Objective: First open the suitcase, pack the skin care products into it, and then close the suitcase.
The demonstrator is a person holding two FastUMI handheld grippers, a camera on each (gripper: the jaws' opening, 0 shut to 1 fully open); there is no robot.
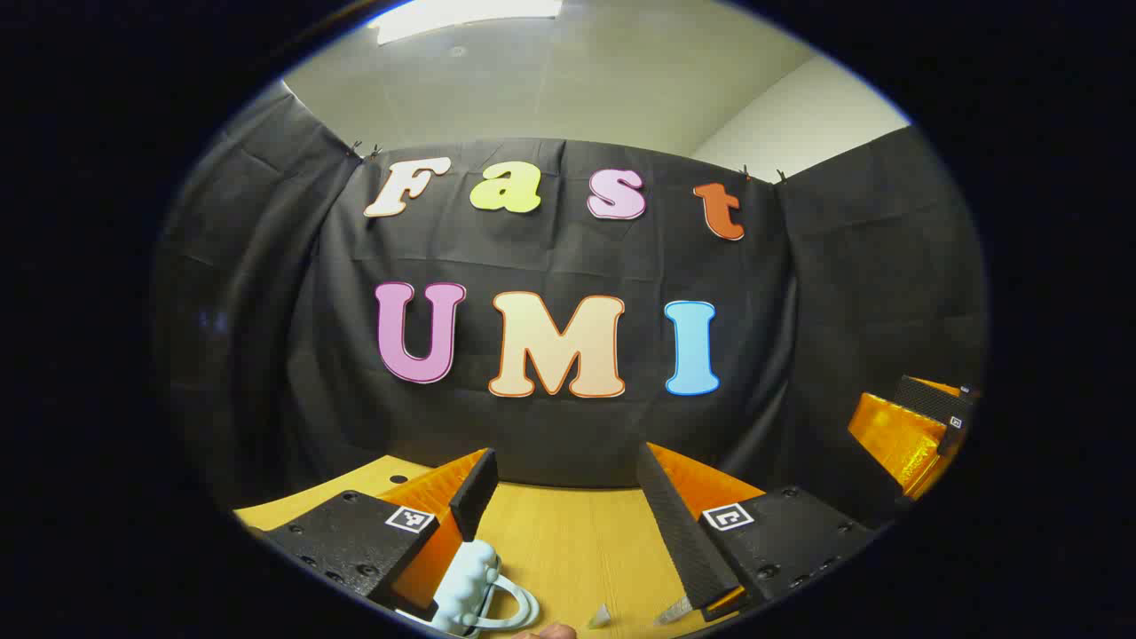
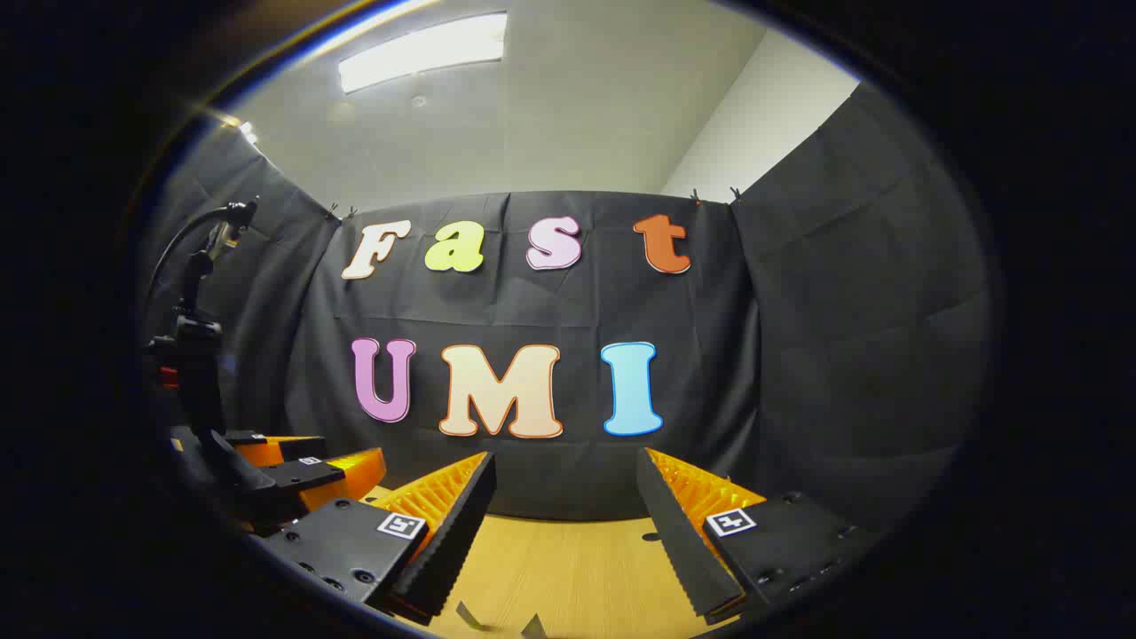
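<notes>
In the left gripper view my left gripper (image 1: 568, 497) stands open above a wooden table (image 1: 568, 541), with nothing between its fingers. A pale blue quilted case with a looped handle (image 1: 475, 590) lies on the table just below the left finger. My right gripper (image 1: 923, 426) shows at the far right edge of that view. In the right gripper view my right gripper (image 2: 566, 501) is open and empty over the same table (image 2: 568, 577). The left gripper (image 2: 302, 475) appears there low at the left.
A black stand with a bent arm (image 2: 200, 346) rises at the left in the right gripper view. Small pale bits (image 1: 600, 616) lie on the wood near the bottom edge. The black cloth wall closes the back of the table.
</notes>
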